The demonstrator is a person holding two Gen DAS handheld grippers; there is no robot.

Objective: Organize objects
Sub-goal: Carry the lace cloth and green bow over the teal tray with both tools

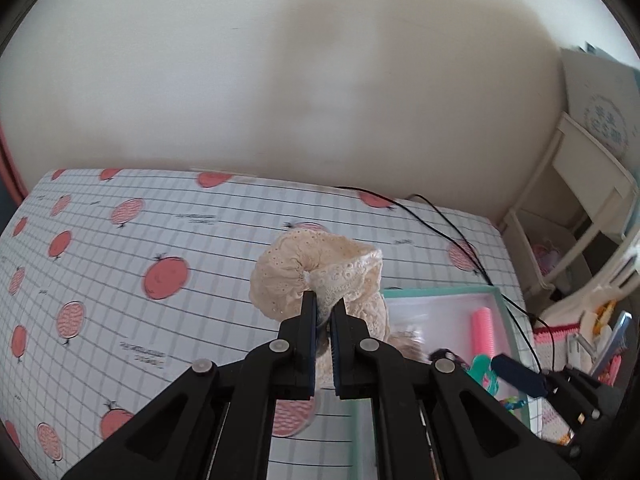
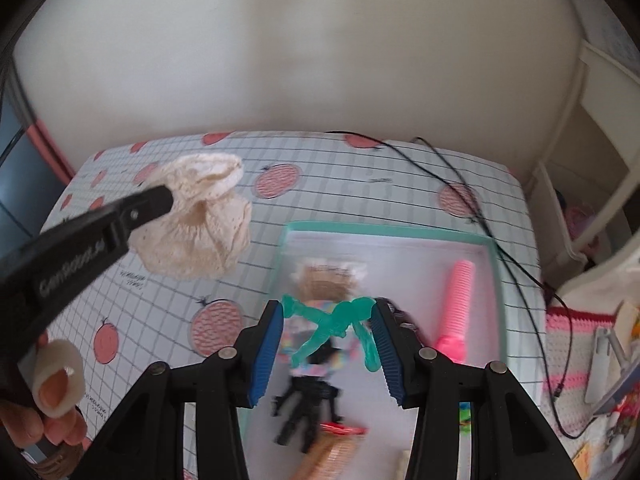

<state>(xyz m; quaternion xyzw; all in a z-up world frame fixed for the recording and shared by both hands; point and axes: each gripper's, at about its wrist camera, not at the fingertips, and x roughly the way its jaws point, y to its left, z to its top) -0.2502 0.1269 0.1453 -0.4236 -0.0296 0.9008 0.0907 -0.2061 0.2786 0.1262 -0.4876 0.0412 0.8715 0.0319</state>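
Left gripper [image 1: 324, 300] clenched on a cream eyelet-lace fabric scrunchie [image 1: 320, 276], jaws nearly together with the gathered cloth pinched between the tips; scrunchie lifted clear of the grid-patterned tablecloth with red pomegranate prints [image 1: 120, 280], hanging above it just left of the mint-green rimmed tray [image 1: 440, 291]. From the right wrist view, same scrunchie [image 2: 196, 224] held up at the tip of the left gripper [image 2: 170, 200], out over the tablecloth [image 2: 160, 300] to the left of the tray [image 2: 384, 233], with gloved fingers [image 2: 56, 384] wrapped around the handle at lower left.

Right gripper [image 2: 328, 320] spread wide, grasping a translucent teal plastic hair claw clip [image 2: 332, 320] that spans the gap between the blue ribbed pads [image 2: 268, 348], each end touching a pad; poised above the tray interior. Inside the tray: pink ribbed cylindrical hair roller [image 2: 458, 304] along the right side, black plastic claw clip [image 2: 308, 404] near the front, a blurred tan furry item [image 2: 326, 284] toward the back. Thin black cable [image 2: 460, 184] trailing across the far right of the tablecloth and past the tray's corner
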